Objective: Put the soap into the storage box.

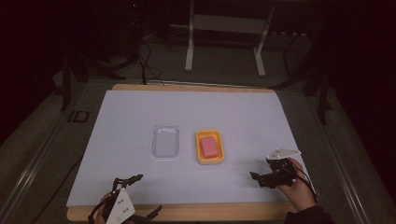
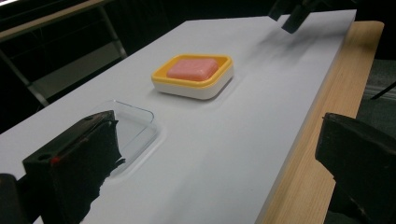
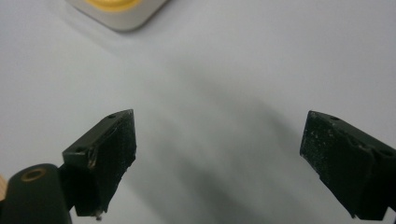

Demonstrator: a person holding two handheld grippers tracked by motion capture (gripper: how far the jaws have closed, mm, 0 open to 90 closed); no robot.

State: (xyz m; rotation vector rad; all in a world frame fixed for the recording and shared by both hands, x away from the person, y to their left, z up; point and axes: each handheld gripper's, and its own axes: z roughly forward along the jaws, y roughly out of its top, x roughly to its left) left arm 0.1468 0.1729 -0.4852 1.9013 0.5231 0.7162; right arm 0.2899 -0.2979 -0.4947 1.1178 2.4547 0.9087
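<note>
both grippers sit spread wide with nothing in them: left gripper (image 1: 140,196) near the clear lid (image 1: 166,140), right gripper (image 1: 261,179) beside the yellow soap dish (image 1: 209,160) holding pink soap (image 1: 209,147).

High view: fixed above the near edge of the desk (image 1: 140,196), facing forward and down, far out. Left tool view: low at the desk's near-left corner, facing across toward the yellow soap dish (image 2: 192,77), moderately near. Right tool view: close above the white surface, angled down. All three share the dish.
</note>
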